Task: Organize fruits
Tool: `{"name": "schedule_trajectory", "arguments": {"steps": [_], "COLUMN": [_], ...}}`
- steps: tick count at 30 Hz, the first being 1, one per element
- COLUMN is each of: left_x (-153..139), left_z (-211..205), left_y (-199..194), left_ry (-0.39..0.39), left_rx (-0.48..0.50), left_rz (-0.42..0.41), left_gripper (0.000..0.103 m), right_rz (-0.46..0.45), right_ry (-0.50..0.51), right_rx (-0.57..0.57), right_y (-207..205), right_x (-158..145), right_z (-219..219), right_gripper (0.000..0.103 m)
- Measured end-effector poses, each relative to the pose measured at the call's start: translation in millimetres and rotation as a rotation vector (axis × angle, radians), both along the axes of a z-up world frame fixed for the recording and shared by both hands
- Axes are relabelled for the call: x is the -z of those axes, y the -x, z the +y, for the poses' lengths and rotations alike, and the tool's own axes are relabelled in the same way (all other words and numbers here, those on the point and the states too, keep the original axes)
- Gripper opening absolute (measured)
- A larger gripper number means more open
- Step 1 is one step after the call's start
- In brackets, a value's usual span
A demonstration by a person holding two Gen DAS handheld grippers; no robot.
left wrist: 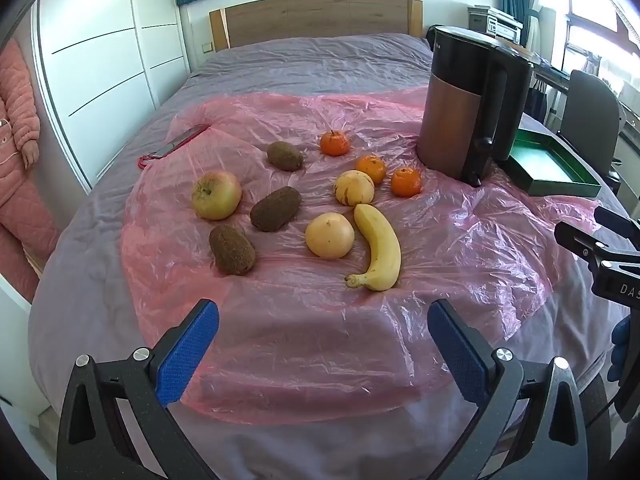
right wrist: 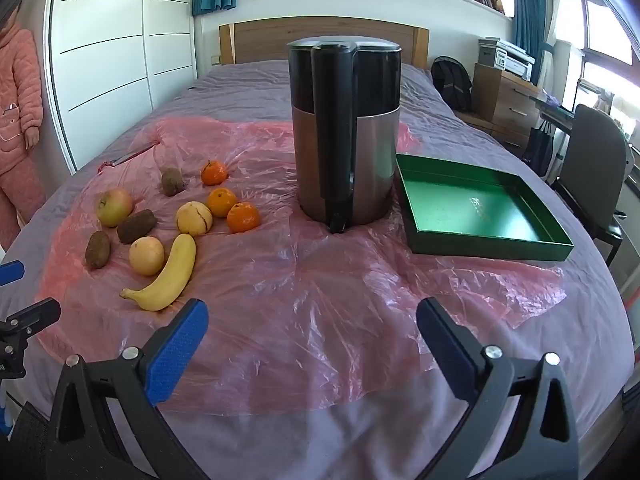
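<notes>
Three fuzzy brown kiwis [left wrist: 276, 208], yellow banana [left wrist: 379, 249], mandarins [left wrist: 335, 143] glossy orange.

Yellow banana [left wrist: 378, 254]; 3 orange tangerines [left wrist: 334, 143]; green tray [right wrist: 480, 212]; pink plastic sheet [right wrist: 320, 300]; blue-padded fingers [left wrist: 188, 356].

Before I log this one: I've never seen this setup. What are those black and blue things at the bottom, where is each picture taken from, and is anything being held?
They are two hand-held tongs, one per hand of a person, each with a camera looking along its fingers. One picture looks past the left tongs, the other past the right tongs. Both stand open and hold nothing. On the bed, a pink plastic sheet carries a banana, an apple, three kiwis, three tangerines, two pale round fruits and a kettle. An empty green tray sits beside the kettle.
</notes>
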State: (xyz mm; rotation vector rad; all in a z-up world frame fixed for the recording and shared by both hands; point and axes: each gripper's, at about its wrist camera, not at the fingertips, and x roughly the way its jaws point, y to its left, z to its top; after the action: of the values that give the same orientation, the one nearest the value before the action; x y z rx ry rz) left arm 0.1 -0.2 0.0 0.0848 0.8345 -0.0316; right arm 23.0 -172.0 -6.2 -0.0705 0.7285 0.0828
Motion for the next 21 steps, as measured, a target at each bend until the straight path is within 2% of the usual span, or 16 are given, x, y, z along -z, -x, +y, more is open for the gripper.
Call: {"name": "schedule_trajectory", "arguments": {"steps": [21], "left_x": [4.7], "left_z": [2.1], "left_y": [3.5], "left_ry": [0.018], "left_rx": [-0.005], "left_rz": [0.005], "left_gripper": [0.102], "right_rz": [0.000], "right_ry": [-0.004], "right_rx": [-0.002], "right_y": [1.7], "right_x": [1.3], "right_z": [-0.8], "right_gripper": [0.103]}}
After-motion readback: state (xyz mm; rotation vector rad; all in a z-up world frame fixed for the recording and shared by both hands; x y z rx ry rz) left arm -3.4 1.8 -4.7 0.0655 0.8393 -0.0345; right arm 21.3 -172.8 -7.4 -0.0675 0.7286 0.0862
